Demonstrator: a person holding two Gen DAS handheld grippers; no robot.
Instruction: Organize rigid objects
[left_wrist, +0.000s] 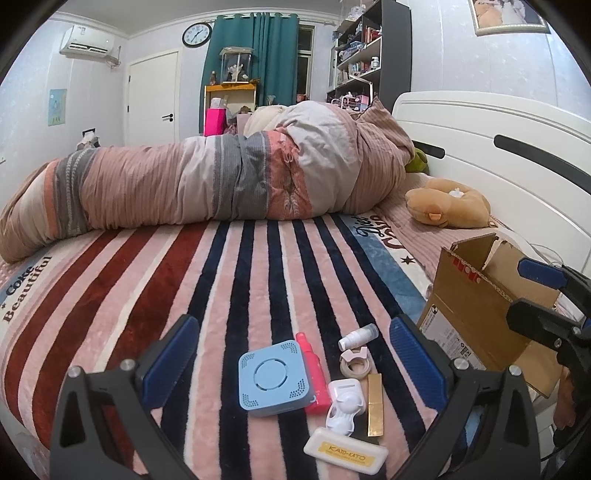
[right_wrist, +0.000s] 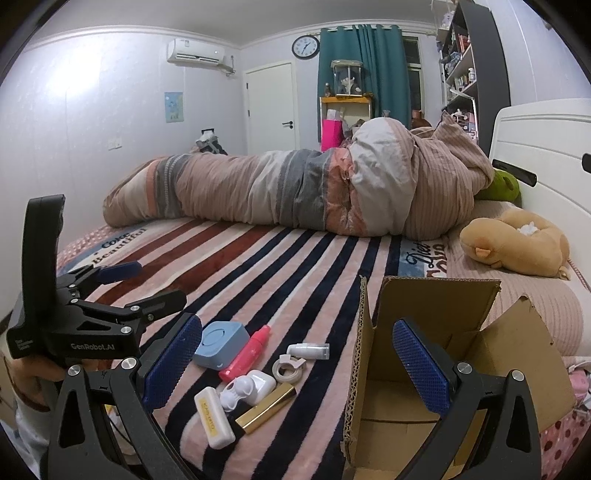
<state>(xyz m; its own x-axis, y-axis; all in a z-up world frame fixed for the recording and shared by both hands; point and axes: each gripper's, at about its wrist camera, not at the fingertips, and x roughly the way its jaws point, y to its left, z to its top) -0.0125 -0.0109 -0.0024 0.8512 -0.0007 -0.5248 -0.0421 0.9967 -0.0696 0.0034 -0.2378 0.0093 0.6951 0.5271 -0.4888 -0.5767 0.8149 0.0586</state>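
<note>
Several small rigid items lie on the striped blanket (left_wrist: 184, 280): a blue square device (left_wrist: 271, 376) (right_wrist: 219, 341), a pink bottle (left_wrist: 314, 373) (right_wrist: 245, 352), a small white bottle (left_wrist: 358, 336) (right_wrist: 308, 350), a tape roll (left_wrist: 354, 363) (right_wrist: 288, 369), a white earbud-like case (left_wrist: 343, 406) (right_wrist: 245, 391), a gold stick (left_wrist: 375, 404) (right_wrist: 266, 408) and a white KATO bar (left_wrist: 345, 456) (right_wrist: 214, 417). An open cardboard box (left_wrist: 476, 317) (right_wrist: 417, 373) stands to their right. My left gripper (left_wrist: 295, 362) (right_wrist: 144, 286) is open above the items. My right gripper (right_wrist: 297, 363) (left_wrist: 528, 291) is open and empty at the box's left wall.
A rolled duvet (left_wrist: 221, 177) lies across the far side of the bed. A tan plush toy (left_wrist: 447, 203) (right_wrist: 517, 240) rests near the white headboard (left_wrist: 498, 147). Shelves, a door and green curtains stand behind.
</note>
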